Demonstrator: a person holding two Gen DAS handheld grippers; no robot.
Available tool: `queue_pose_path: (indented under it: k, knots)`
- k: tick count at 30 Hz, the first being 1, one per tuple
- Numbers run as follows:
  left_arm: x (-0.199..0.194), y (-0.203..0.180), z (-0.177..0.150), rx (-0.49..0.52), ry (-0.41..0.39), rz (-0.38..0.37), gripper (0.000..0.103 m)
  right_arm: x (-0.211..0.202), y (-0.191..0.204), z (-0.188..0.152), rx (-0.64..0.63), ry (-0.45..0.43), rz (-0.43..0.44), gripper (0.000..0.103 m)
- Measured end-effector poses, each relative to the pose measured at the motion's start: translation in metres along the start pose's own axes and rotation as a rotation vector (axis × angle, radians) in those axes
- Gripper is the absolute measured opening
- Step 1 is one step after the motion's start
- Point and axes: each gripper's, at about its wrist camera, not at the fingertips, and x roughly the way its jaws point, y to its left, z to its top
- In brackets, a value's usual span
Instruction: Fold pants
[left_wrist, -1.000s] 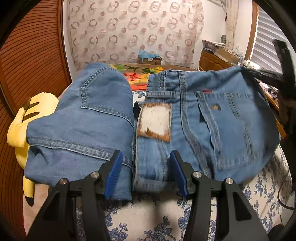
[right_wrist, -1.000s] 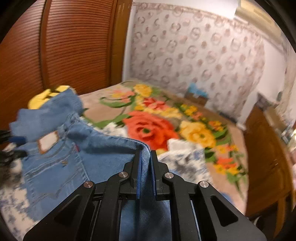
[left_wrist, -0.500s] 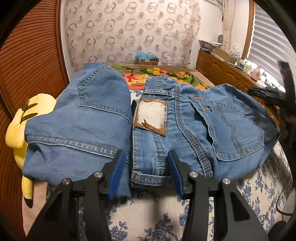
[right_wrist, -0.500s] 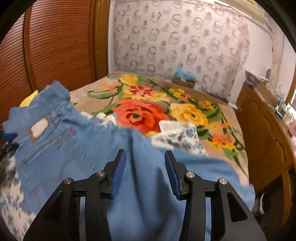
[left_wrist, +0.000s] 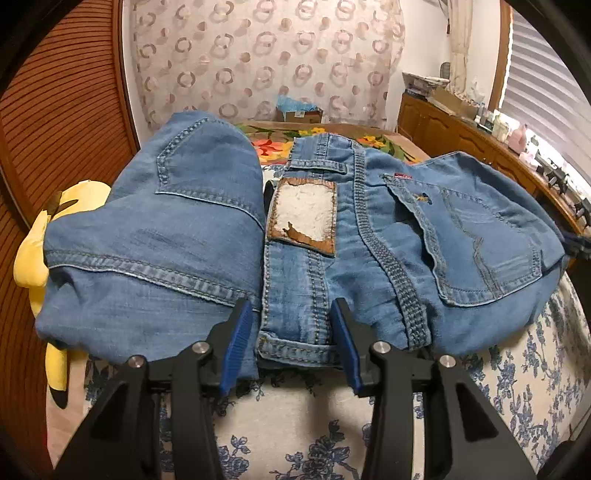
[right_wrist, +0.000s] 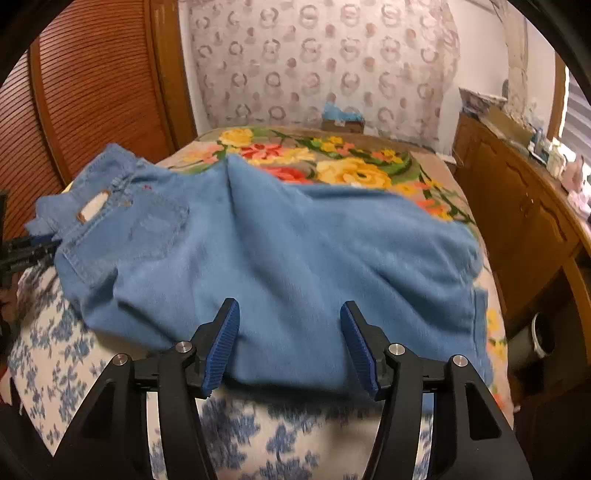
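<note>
Jeans on bed, both grippers near

Left wrist: one pair of blue denim pants (left_wrist: 369, 236), worn waist patch, flat on the floral bed (left_wrist: 295, 424). Left hand-held gripper (left_wrist: 291, 347) jaws closing, waistband hem between them, pads not pressing. One yellow plush (left_wrist: 33, 258) at left edge.

Right wrist: right hand-held gripper (right_wrist: 290, 347) opening wide over the leg hem, untouched.

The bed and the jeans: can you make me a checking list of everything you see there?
Surface: bed with blue-flowered sheet, big-flower blanket behind.
Job's things: jeans lying on the bed, worn patch up.
Clutter: yellow plush toy beside the jeans.
Grippers: left gripper closing around the waistband, not pressing; right gripper opening, jeans hem between the jaws.
Cables: nothing seen.
Surroundings: wooden sideboard, slatted wooden door, patterned curtain.
</note>
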Motion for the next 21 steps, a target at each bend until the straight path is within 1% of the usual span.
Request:
queue_pose_path:
  k: [4,9,13,16,17,18,19,21]
  knots:
    - [-0.005,-0.002,-0.003,-0.004,-0.011,-0.009,0.032,0.001,-0.003,-0.013,0.019,0.018,0.002,0.059]
    - [-0.015,-0.004,-0.006,-0.001,-0.024,-0.045,0.030,0.000,-0.005,-0.018,0.024,0.014,0.009,0.059]
    - [-0.005,-0.002,-0.005,-0.007,0.020,-0.011,0.030,0.001,-0.007,-0.020,0.028,0.008,0.014,0.060]
    - [-0.001,-0.003,-0.003,-0.002,0.017,-0.002,0.030,-0.002,-0.008,-0.021,0.029,-0.003,0.023,0.062]
    - [-0.002,-0.004,-0.003,0.002,0.008,-0.001,0.024,-0.004,-0.008,-0.022,0.029,-0.008,0.027,0.062]
    - [-0.004,-0.004,-0.002,0.002,-0.001,0.008,0.004,-0.006,-0.007,-0.023,0.025,-0.011,0.035,0.063]
    - [-0.007,-0.004,-0.001,0.002,-0.010,0.023,0.004,-0.007,-0.005,-0.024,0.020,-0.013,0.039,0.064]
    - [-0.015,-0.003,0.005,-0.010,-0.029,0.001,0.002,-0.010,-0.003,-0.027,0.009,-0.015,0.045,0.065]
